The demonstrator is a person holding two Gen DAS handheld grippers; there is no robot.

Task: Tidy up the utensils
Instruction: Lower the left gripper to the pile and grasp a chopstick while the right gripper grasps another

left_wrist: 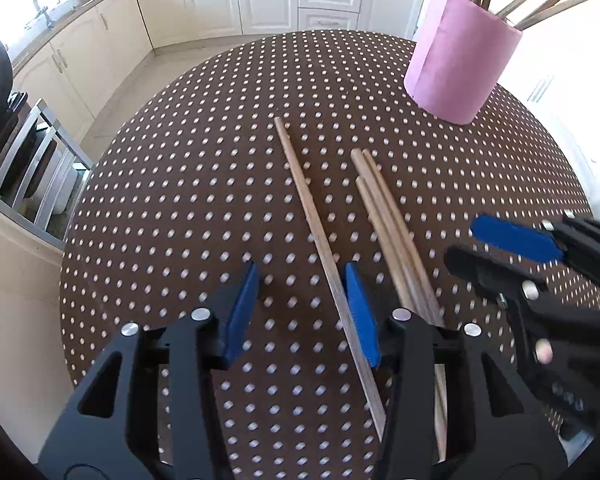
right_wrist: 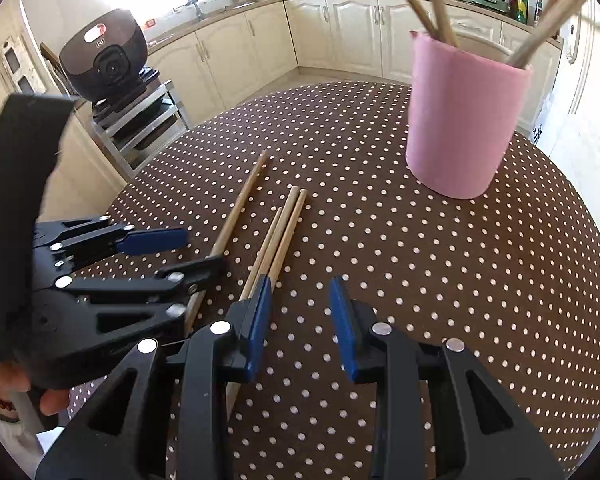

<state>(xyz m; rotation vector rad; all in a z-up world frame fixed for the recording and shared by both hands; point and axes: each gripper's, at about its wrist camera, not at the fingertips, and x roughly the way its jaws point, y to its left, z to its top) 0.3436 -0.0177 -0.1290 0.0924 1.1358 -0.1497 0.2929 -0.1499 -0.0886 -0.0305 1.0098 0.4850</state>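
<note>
Straddling the lone chopstick [left_wrist: 320, 240], left gripper [left_wrist: 302, 312] fingers apart, right one touching it, not clamped. Right gripper [right_wrist: 300, 320] fingers apart, empty, beside the three-chopstick bundle [right_wrist: 280, 236]. All sticks lie on the counter [right_wrist: 460, 280] near the pink cup [right_wrist: 464, 128], likely their destination.

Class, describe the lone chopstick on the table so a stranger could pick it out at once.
Start at the pink holder on the polka-dot tablecloth. Nearer the camera lie four wooden chopsticks: a bundle of three, touching one another, and the lone chopstick to their left. It lies apart, running between the left gripper's open jaws.
</note>
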